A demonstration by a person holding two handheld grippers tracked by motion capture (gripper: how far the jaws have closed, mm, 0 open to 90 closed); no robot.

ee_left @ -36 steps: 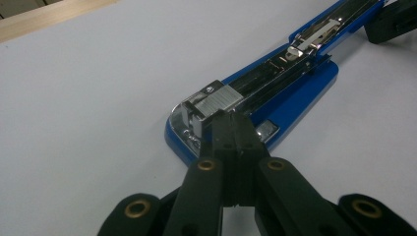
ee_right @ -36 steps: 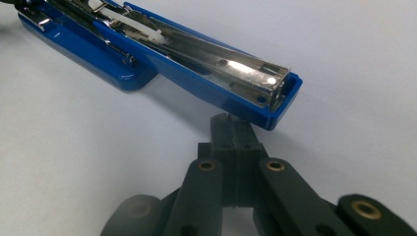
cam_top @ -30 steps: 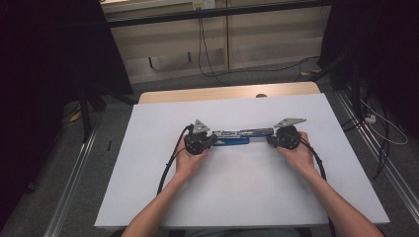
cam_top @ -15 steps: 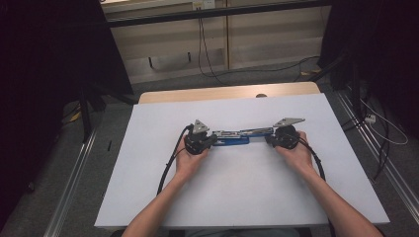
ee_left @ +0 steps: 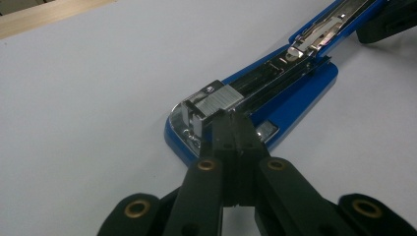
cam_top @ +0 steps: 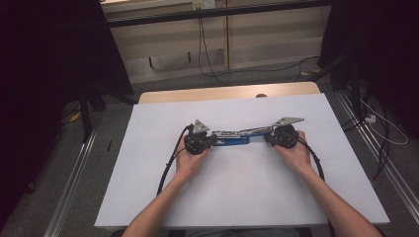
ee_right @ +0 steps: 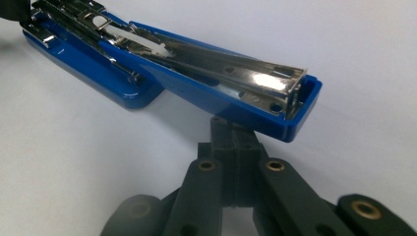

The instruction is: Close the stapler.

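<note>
Flanking opened blue stapler (cam_top: 232,138), both grippers closed

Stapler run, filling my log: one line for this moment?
stapler: swung open flat on table | left gripper: shut at base end | right gripper: shut under cover tip

A blue stapler (cam_top: 236,137) lies in the middle of the white counter (cam_top: 247,197). It is swung wide open, so it makes one long line from left to right. Its flat blue base (ee_left: 295,98) rests on the counter, with the shiny metal staple track on top. Its blue top arm (ee_right: 221,93) is flipped over, with the silver inside facing up and its end lifted a little.
</note>
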